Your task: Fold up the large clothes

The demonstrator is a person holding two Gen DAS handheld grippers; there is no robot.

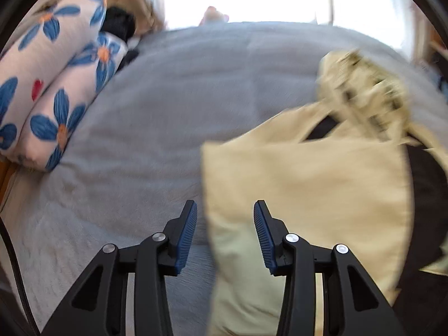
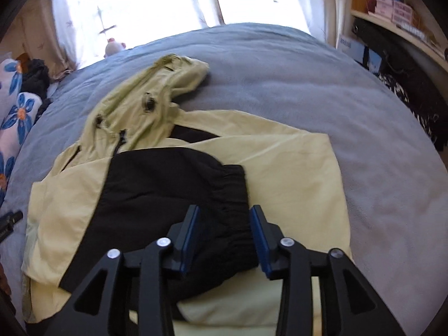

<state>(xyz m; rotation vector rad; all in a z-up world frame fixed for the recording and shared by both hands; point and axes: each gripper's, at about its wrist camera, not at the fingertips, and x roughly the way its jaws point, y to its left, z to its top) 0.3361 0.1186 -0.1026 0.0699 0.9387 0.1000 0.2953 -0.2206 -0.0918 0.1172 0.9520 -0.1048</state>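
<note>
A pale yellow hooded jacket (image 2: pixel 294 168) lies spread on the bed, its hood (image 2: pixel 156 89) toward the window. A black sleeve (image 2: pixel 156 184) is folded across its body, with the gathered cuff nearest me. My right gripper (image 2: pixel 224 210) hovers over that cuff, jaws apart and nothing pinched between the pads. In the blurred left wrist view the jacket (image 1: pixel 308 179) fills the right half, hood (image 1: pixel 361 89) at the far right. My left gripper (image 1: pixel 225 207) stands open over the jacket's left edge, and the pads do not press the cloth.
A grey cover (image 2: pixel 336 84) spreads over the whole bed. Flowered pillows (image 1: pixel 47 64) are stacked along the left side, with a dark bundle (image 1: pixel 117 23) behind them. A bright curtained window (image 2: pixel 140 5) lies beyond the bed. Shelves (image 2: pixel 392 14) with boxes stand at the right.
</note>
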